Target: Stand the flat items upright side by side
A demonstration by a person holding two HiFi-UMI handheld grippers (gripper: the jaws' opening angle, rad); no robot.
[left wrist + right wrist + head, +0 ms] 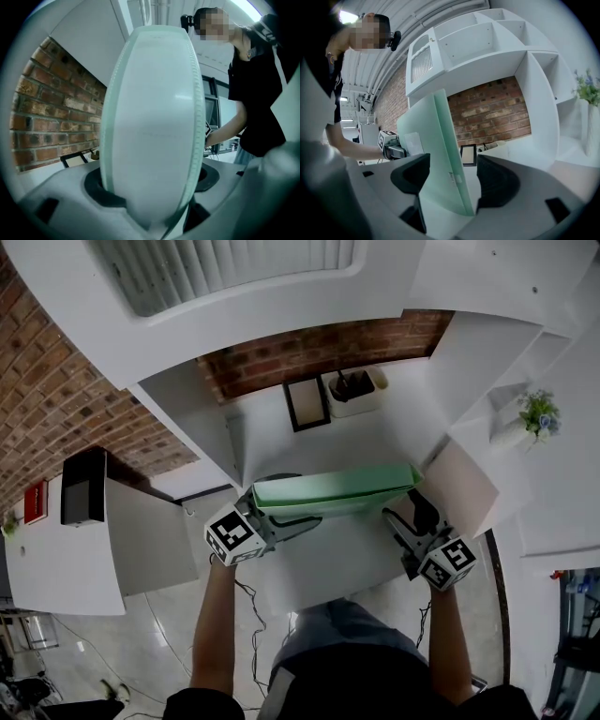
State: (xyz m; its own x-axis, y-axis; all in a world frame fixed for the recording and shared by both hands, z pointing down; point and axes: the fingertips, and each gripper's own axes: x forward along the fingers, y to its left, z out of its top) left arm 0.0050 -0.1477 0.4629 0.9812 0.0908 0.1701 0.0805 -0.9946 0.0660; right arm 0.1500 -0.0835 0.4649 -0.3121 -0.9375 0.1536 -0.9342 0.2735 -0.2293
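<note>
While the left gripper (289, 519) is clamped on the left end of the mint-green file folder (333, 491), the right gripper (412, 512) only straddles the right end: its jaws stand fairly wide, w/ a clear gap btwn the folder and the far pad. The folder runs left-right on its long edge, leaning a bit, over the near part of the white desk (319, 568), just in front of the person; can't tell if its bottom edge touches the desktop. A black picture frame (306, 404) and a white pen holder (352, 390) sit well apart at the far side by the brick wall. Main risk, imo: w/ one end unclamped, the folder hangs off a single grip, so it could pivot, sag at the right or flop flat, esp. if the left grip eases off before the base is seated.
</note>
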